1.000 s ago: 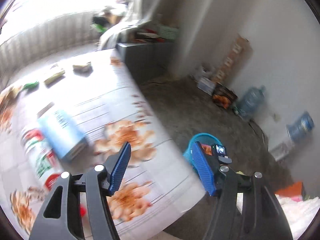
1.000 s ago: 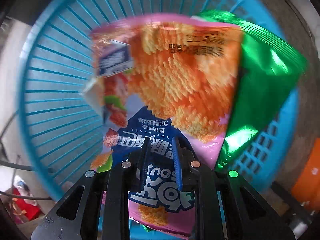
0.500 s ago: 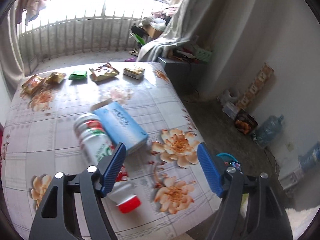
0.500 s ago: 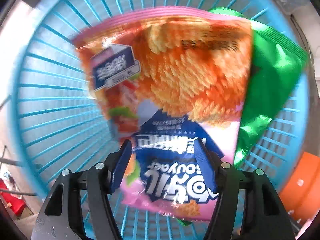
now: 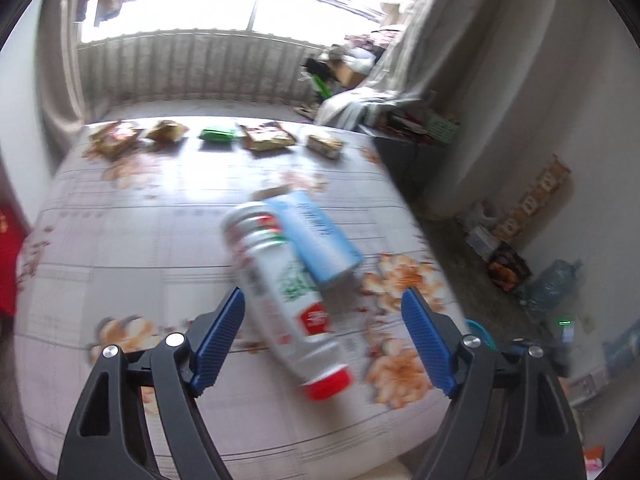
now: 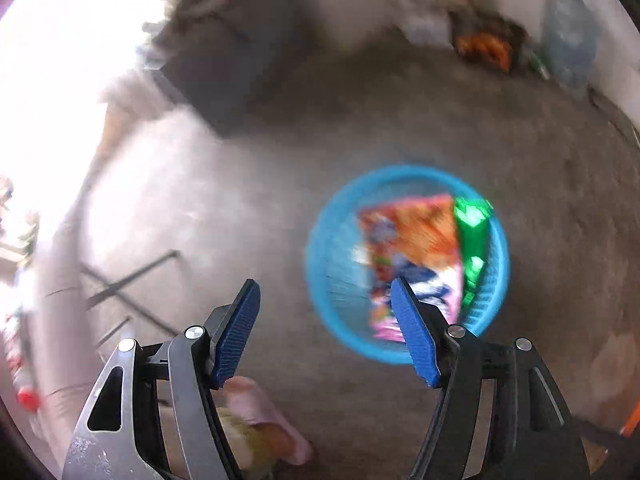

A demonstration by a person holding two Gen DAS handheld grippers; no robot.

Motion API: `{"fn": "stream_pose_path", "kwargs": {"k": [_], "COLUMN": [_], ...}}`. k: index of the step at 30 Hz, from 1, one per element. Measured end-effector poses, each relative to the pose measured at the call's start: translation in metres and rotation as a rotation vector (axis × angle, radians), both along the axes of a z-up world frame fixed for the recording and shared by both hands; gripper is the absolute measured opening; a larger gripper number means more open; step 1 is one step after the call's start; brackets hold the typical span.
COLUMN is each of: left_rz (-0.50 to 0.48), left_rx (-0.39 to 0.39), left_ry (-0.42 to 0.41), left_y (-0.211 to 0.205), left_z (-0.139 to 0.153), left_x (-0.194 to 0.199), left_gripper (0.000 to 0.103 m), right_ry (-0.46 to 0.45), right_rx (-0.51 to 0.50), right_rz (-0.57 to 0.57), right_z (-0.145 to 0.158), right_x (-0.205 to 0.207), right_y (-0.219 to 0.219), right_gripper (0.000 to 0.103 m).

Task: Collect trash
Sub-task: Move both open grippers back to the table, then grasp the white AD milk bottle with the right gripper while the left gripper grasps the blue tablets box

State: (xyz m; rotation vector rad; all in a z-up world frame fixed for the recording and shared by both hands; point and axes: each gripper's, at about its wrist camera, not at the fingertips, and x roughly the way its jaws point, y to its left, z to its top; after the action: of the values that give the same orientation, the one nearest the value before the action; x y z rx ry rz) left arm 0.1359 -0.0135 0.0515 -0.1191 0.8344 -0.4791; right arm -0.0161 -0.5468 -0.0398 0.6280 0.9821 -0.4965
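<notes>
Our left claw [image 5: 322, 338], jaws just widened and empty, hangs over the white bottle [image 5: 285, 292] on the bench [image 5: 120, 240]; our right claw [image 6: 325, 330], gaping empty, hangs above the blue basket [image 6: 332, 264] holding the snack bag [image 6: 412, 256].

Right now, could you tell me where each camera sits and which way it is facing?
Left wrist: on the left gripper, angled down over the floral table at a lying bottle and blue box; its open blue-padded fingers show.
Right wrist: on the right gripper, looking down at the floor and blue basket holding snack bags; its open, empty fingers show.
Shared: the basket, its rim peeking past the table edge.
</notes>
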Motion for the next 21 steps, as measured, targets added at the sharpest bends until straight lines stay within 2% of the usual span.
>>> {"fn": "stream_pose_path", "kwargs": {"k": [4,8,12,14,17,21], "left_rz": [0.095,0.189,0.289,0.335,0.392,0.428], "left_rx": [0.024,0.027,0.027,0.028,0.023,0.021], "left_ry": [0.001,0.023,0.040,0.054,0.076,0.083], "left_y": [0.031,0.064,0.096,0.110,0.130,0.146], "left_z": [-0.010,-0.020,-0.029,-0.033,-0.039,-0.046], "left_x": [-0.001,-0.002,-0.003,-0.003,-0.005,-0.007], "left_gripper": [0.084,0.089,0.092,0.093,0.094,0.095], "right_ry": [-0.094,-0.181,-0.234,-0.220,-0.181,-0.101], "right_rx": [-0.054,-0.036,0.047,0.061,0.067,0.043], "right_rz": [0.187,0.406,0.644,0.725,0.812,0.849], "right_z": [0.066,0.094,0.101,0.097,0.091,0.069], "right_x": [0.037,0.087,0.139,0.167,0.203,0.242], "right_y": [0.079,0.161,0.247,0.285,0.331,0.366], "right_gripper": [0.069,0.072,0.075,0.075,0.075,0.076]}}
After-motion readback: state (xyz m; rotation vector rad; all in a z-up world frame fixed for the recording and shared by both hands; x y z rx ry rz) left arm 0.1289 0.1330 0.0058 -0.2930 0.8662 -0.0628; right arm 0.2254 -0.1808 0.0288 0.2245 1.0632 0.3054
